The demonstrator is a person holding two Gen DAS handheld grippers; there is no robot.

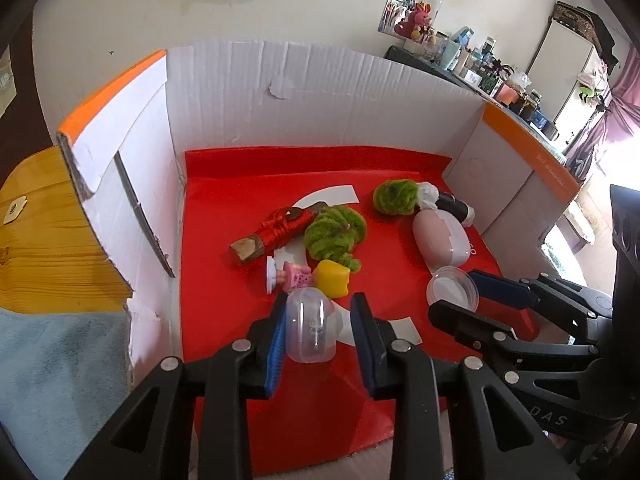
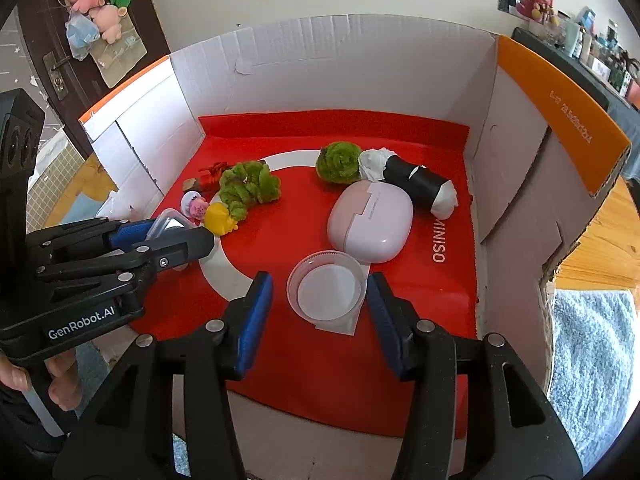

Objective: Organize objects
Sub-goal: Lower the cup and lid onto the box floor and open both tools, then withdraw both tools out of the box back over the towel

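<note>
the left claw stands slightly apart around a clear capsule half near the front edge of the red mat; only its left pad looks to touch. the right claw is parted around the clear round lid, pads not touching it, just in front of the pink case.

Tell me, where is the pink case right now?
In the right wrist view the pink case lies on the red mat, right of centre, between the black roll and the clear lid.
</note>
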